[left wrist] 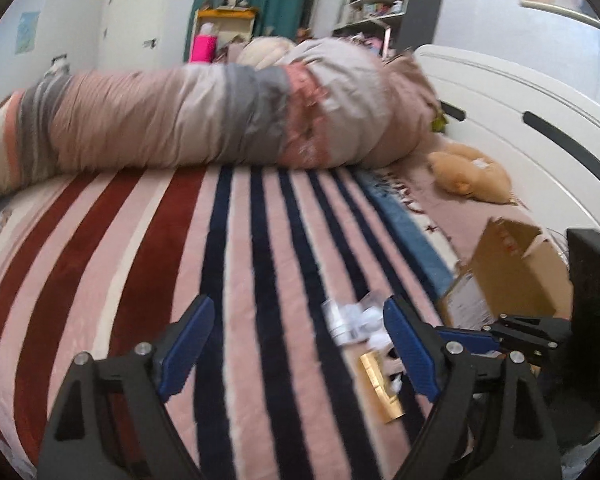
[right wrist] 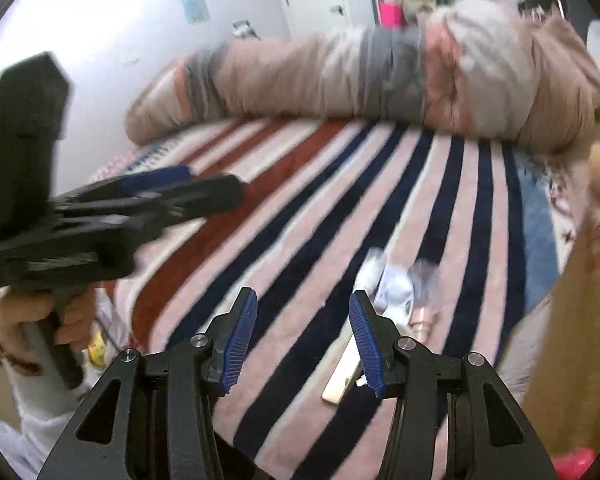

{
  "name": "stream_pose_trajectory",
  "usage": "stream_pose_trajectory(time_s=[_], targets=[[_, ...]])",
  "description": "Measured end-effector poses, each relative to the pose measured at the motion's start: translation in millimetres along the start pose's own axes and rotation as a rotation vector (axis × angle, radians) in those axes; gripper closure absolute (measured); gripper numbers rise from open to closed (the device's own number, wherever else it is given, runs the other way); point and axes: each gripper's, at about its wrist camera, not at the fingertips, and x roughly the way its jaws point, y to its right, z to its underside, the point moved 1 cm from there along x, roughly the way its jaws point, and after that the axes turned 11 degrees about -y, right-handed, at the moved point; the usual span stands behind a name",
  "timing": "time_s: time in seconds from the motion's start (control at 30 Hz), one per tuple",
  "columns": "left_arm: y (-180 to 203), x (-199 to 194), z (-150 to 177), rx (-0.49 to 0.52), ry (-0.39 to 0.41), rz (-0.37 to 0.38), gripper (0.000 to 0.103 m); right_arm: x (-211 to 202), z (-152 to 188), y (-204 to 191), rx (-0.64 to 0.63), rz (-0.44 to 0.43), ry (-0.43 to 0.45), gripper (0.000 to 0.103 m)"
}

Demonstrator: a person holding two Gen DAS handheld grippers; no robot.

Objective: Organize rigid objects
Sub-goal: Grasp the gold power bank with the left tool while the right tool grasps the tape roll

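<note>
A flat gold box [left wrist: 381,386] lies on the striped blanket [left wrist: 236,264] next to a pile of small white and clear-wrapped items [left wrist: 354,316]. My left gripper [left wrist: 298,340] is open and empty, just left of them. In the right wrist view the gold box [right wrist: 342,372] and the white items [right wrist: 396,284] lie just ahead of my right gripper [right wrist: 303,326], which is open and empty. The left gripper [right wrist: 172,184] shows there at the left, held in a hand. An open cardboard box [left wrist: 508,272] sits to the right.
A rolled striped duvet [left wrist: 204,120] lies across the far side of the bed. A tan plush toy [left wrist: 468,176] rests by the white headboard [left wrist: 540,92]. The cardboard box wall [right wrist: 572,340] fills the right edge. Shelves and a door stand behind.
</note>
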Motion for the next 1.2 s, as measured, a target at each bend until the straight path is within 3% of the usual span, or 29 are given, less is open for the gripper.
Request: stream_pose_trajectory(time_s=[0.17, 0.23, 0.33, 0.73, 0.8, 0.93, 1.0, 1.03, 1.2], targets=[[-15, 23, 21, -0.036, -0.048, 0.019, 0.018, 56, 10, 31, 0.112, 0.119, -0.079, 0.059], [-11, 32, 29, -0.035, -0.076, 0.041, 0.018, 68, 19, 45, 0.15, 0.113, -0.105, 0.059], [-3, 50, 43, -0.029, -0.13, 0.093, 0.018, 72, 31, 55, 0.167, 0.098, -0.119, 0.059], [58, 112, 68, 0.056, -0.289, 0.227, 0.021, 55, 48, 71, 0.166, 0.216, -0.084, 0.059], [67, 121, 71, 0.063, -0.307, 0.234, 0.035, 57, 46, 68, 0.133, 0.256, -0.082, 0.059], [80, 128, 74, 0.107, -0.301, 0.15, 0.055, 67, 43, 71, 0.12, 0.256, -0.118, 0.058], [76, 124, 72, 0.102, -0.304, 0.165, 0.078, 70, 42, 71, 0.111, 0.245, -0.123, 0.058], [72, 122, 72, 0.098, -0.308, 0.175, 0.083, 71, 42, 70, 0.105, 0.245, -0.125, 0.058], [49, 101, 68, 0.09, -0.288, 0.133, 0.086, 79, 38, 70, 0.096, 0.254, -0.132, 0.05]])
